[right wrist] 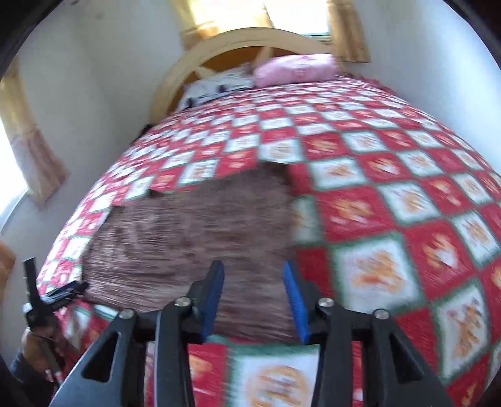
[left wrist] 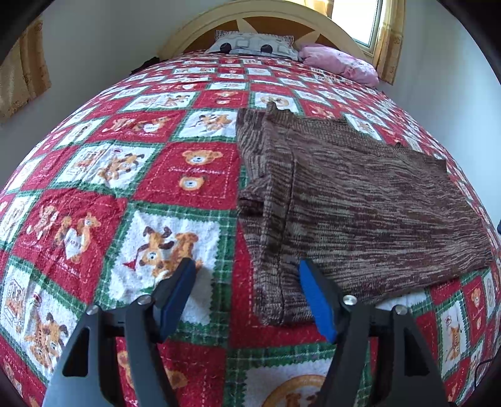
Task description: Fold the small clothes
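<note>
A brown marled knit garment (left wrist: 353, 200) lies flat on the bed, with its left side folded over in a long strip (left wrist: 269, 238). My left gripper (left wrist: 245, 266) is open and empty, just above the near left corner of the garment. In the blurred right wrist view the garment (right wrist: 194, 231) lies ahead and to the left. My right gripper (right wrist: 253, 269) is open and empty over the garment's near right edge. The left gripper (right wrist: 50, 294) shows at the far left of that view.
The bed carries a red, green and white teddy-bear quilt (left wrist: 150, 194). A grey pillow (left wrist: 250, 45) and a pink pillow (left wrist: 341, 64) lie by the wooden headboard (left wrist: 200, 28). White walls flank the bed. A curtained window (left wrist: 360, 22) is behind.
</note>
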`<state>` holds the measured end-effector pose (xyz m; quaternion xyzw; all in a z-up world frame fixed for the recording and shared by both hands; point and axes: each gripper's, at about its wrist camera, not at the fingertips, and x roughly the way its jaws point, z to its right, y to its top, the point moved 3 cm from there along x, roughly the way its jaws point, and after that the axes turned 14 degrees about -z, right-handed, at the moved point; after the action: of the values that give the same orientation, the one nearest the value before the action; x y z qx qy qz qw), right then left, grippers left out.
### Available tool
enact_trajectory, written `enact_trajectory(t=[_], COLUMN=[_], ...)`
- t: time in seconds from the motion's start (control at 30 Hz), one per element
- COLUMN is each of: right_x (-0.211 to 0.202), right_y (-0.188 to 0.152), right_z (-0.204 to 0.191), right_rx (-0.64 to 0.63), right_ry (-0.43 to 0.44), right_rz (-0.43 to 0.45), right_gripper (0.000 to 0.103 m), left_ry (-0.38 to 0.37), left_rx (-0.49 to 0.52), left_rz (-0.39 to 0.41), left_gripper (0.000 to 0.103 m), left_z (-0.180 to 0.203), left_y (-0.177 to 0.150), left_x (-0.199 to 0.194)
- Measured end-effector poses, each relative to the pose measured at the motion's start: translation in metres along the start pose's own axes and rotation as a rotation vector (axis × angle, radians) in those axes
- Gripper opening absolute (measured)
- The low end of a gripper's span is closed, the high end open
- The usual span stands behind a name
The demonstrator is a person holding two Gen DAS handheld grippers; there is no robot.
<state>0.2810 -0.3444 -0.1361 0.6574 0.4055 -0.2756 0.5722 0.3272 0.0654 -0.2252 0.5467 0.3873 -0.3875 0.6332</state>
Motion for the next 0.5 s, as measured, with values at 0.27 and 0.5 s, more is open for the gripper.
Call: enact_trajectory(t=[0.27,0.5], right_x=[0.092,0.102], right_y=[-0.009,-0.038], right_z=[-0.097,-0.116], right_rx=[-0.228,-0.358], right_ry=[0.014,-0.098], right_rz=[-0.189,-0.186], right_gripper=[0.045,0.045], left_ry=[0.014,-0.008], left_rx=[-0.008,-0.006], left_rz=[-0.001,0.013], left_gripper=[0.074,0.079], left_z=[-0.002,-0.002], left_y=[-0.007,-0.01], left_x=[-0.002,-0.003])
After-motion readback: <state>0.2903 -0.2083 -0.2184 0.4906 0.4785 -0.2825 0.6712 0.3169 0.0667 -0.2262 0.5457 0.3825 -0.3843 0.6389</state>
